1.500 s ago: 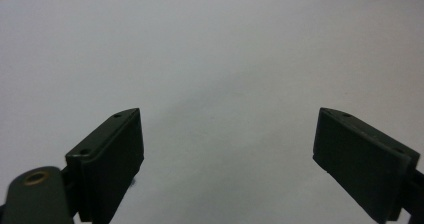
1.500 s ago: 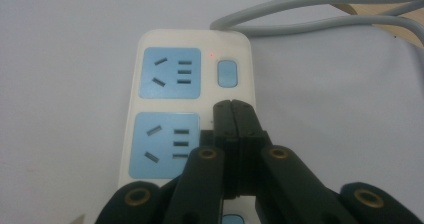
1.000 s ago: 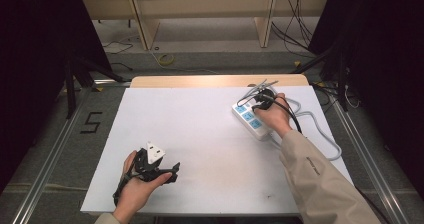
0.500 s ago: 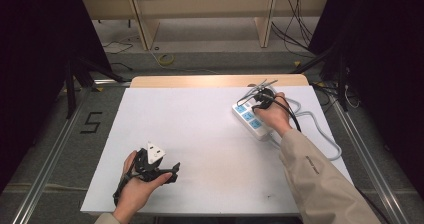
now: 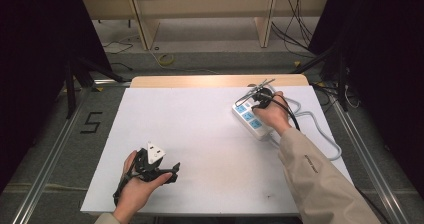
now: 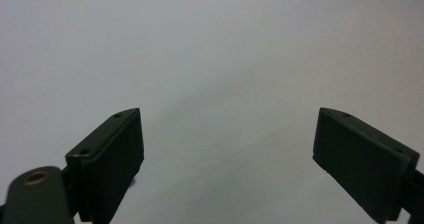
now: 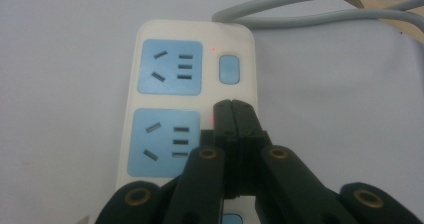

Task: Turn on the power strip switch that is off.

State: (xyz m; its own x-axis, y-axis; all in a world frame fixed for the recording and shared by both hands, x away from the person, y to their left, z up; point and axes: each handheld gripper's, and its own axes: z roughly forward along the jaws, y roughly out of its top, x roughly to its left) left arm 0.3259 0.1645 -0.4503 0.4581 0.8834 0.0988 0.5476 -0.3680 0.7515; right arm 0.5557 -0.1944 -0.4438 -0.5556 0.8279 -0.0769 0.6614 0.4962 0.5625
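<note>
A white power strip (image 5: 252, 120) with blue sockets lies at the right of the white table; its grey cable (image 5: 320, 129) loops off to the right. In the right gripper view the power strip (image 7: 170, 99) has a blue switch (image 7: 229, 69) beside the top socket, with a small red light above it. My right gripper (image 7: 231, 106) is shut, and its tips rest over the spot beside the second socket, where another red light glows. In the high view the right gripper (image 5: 257, 100) sits on the strip's far end. My left gripper (image 5: 172, 168) is low near the front left, open (image 6: 227, 134) and holding nothing.
The white sheet (image 5: 200, 134) covers the table, with a wooden strip (image 5: 210, 80) along the far edge. Beyond it stand shelf legs and loose cables on the floor. A "5" mark (image 5: 91, 122) lies on the floor at the left.
</note>
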